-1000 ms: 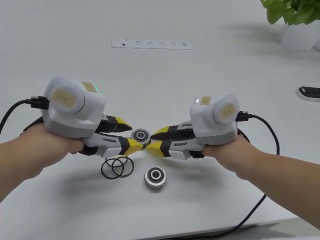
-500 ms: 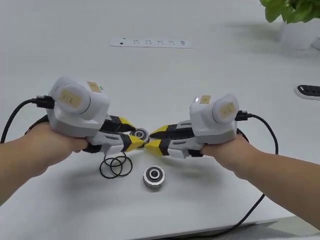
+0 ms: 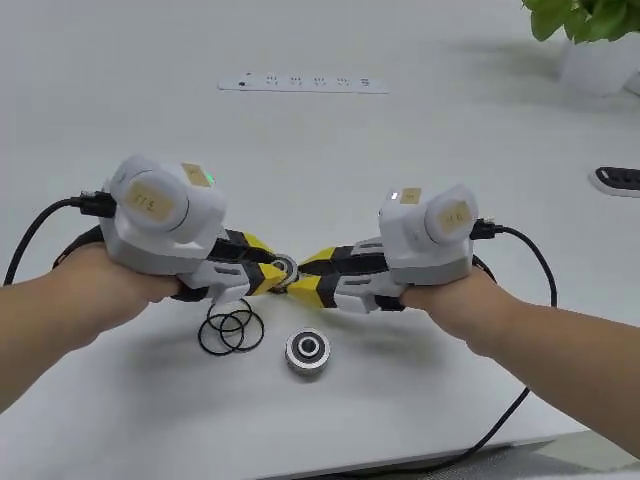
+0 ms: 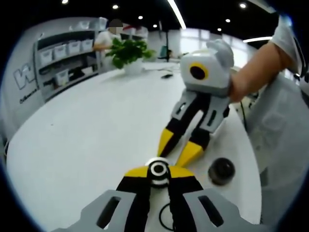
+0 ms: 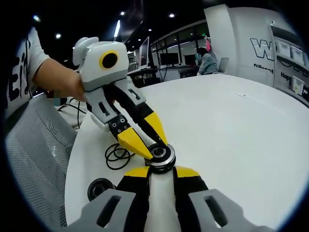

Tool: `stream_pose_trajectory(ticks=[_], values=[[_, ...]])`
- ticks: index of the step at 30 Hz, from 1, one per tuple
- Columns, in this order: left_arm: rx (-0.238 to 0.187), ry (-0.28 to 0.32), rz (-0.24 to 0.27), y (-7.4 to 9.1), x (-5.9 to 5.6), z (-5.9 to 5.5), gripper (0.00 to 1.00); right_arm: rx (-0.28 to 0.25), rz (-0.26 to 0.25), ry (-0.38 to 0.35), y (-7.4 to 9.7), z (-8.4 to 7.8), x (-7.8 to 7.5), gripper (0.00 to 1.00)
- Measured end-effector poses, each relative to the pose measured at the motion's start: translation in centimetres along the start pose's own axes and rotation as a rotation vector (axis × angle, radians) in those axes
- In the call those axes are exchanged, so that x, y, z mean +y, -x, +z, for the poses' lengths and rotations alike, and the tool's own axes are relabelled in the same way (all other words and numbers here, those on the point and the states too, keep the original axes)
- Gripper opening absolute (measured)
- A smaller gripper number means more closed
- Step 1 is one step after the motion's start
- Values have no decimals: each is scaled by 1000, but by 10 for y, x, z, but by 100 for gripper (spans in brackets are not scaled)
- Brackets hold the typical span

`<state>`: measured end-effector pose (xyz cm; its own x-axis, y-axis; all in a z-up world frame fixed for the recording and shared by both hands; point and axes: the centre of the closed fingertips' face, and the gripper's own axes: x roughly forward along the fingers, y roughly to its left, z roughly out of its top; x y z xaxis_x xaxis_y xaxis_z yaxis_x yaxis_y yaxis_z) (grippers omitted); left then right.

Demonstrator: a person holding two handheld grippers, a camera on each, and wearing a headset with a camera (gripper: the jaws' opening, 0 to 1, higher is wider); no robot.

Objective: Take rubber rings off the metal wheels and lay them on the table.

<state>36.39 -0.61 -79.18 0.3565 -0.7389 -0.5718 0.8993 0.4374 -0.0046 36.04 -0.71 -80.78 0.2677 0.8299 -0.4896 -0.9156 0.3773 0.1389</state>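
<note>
My left gripper [image 3: 272, 272] is shut on a small metal wheel [image 3: 283, 269] with a dark rubber ring round its rim, holding it above the table. The left gripper view shows that wheel [image 4: 158, 169] between my own yellow tips [image 4: 158, 173]. My right gripper [image 3: 303, 279] faces it tip to tip, its jaws a little apart and its tips at the wheel's rim [image 5: 161, 153]. A few loose black rubber rings [image 3: 232, 329] lie overlapping on the white table [image 3: 420, 150] below the left gripper. A second wheel [image 3: 308, 351] lies flat beside them.
A white power strip [image 3: 303, 84] lies far back on the table. A potted plant [image 3: 590, 40] stands at the back right and a black device [image 3: 618, 182] lies at the right edge. Black cables [image 3: 520, 400] trail from both grippers.
The left gripper has come in slightly to the right and the right gripper's tips have closed up on the held wheel. Rings and second wheel lie as before.
</note>
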Motion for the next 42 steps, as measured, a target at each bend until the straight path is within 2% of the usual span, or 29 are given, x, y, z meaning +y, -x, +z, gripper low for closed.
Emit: stream_pose_trajectory(ticks=[8,17,20,23,28,31,36,42], values=[[-2,-5,11,-1,-1,0,14,0,3,-31,0,-1,0,14],[-12,12,12,-1,-1,1,14,6,3,-28,2,-2,1,13],[-15,12,15,-1,-1,1,14,12,2,-38,3,-3,1,9],[-17,14,18,-1,-1,1,14,12,3,-60,5,-6,1,2],[-17,15,22,-1,-1,2,14,7,0,-82,6,-5,1,2],[-17,12,23,0,-1,2,14,-4,-3,-127,6,-6,1,0],[-9,-17,28,0,-1,2,13,-37,-4,-265,7,-6,-2,0],[-5,-25,30,1,-1,1,13,-64,-2,-362,9,-6,-4,0]])
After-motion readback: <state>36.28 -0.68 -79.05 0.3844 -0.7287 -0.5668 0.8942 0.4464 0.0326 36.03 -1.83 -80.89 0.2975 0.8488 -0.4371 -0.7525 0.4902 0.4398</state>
